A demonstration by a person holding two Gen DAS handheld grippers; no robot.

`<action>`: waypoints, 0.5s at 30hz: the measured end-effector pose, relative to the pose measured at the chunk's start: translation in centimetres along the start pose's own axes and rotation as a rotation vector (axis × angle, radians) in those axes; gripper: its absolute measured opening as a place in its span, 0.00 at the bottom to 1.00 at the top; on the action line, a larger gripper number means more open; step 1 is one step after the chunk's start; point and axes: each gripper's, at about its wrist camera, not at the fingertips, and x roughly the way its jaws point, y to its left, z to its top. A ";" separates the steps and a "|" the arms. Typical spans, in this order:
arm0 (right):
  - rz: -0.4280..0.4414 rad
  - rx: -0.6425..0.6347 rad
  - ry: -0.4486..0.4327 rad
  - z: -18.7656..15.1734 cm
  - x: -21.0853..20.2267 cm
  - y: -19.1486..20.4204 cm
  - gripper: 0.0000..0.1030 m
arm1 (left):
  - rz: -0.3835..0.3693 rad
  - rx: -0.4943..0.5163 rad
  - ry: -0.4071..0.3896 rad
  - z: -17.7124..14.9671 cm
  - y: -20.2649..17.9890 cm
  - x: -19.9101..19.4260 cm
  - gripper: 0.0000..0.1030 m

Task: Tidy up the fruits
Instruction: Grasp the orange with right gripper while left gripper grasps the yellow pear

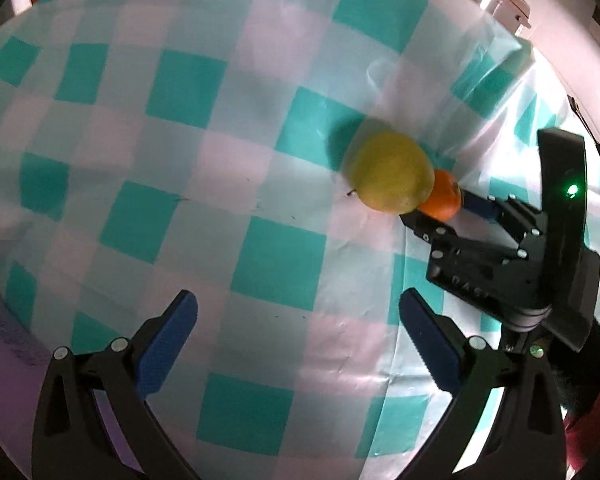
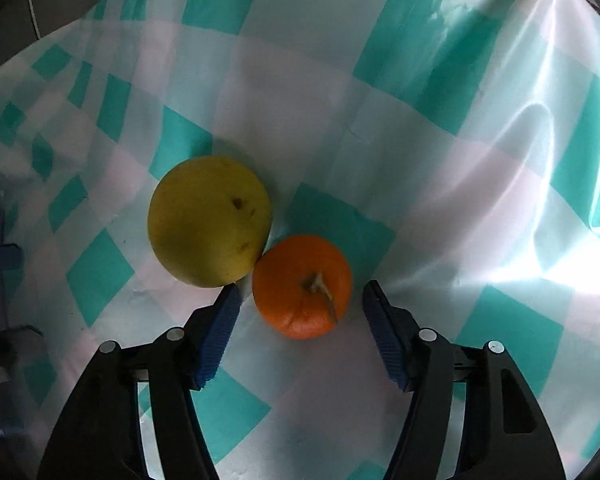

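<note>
checkered cloth (image 2: pixel 440 128); orange (image 2: pixel 302 286) stem faces right gripper (image 2: pixel 300 334), spread.

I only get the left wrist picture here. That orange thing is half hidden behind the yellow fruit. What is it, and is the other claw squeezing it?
Observer: It is an orange, stem facing the right wrist camera. The right gripper is open; its fingers straddle the orange with a gap on each side.
Operator: Do the two fruits touch?
Observer: Yes, the yellow fruit appears to rest against the orange's upper left side.
Operator: Is the yellow one clean?
Observer: No, it has small brown spots that face the right camera.
</note>
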 end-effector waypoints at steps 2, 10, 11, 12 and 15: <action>0.015 -0.006 -0.007 -0.2 0.0 -0.4 0.62 | -0.012 0.008 0.007 0.4 -0.3 0.9 0.98; -0.026 -0.097 -0.037 0.0 -0.2 0.6 0.57 | -0.058 -0.036 -0.009 3.5 -0.6 3.5 0.98; -0.016 -0.108 -0.036 0.2 -0.1 0.8 0.51 | -0.057 -0.040 -0.028 3.6 -0.3 3.2 0.98; -0.002 -0.117 -0.035 0.4 0.0 0.9 0.50 | -0.056 -0.043 -0.032 3.6 -0.1 3.2 0.98; 0.014 -0.106 -0.025 0.8 0.2 1.0 0.43 | -0.064 -0.064 0.001 3.3 0.7 3.8 0.98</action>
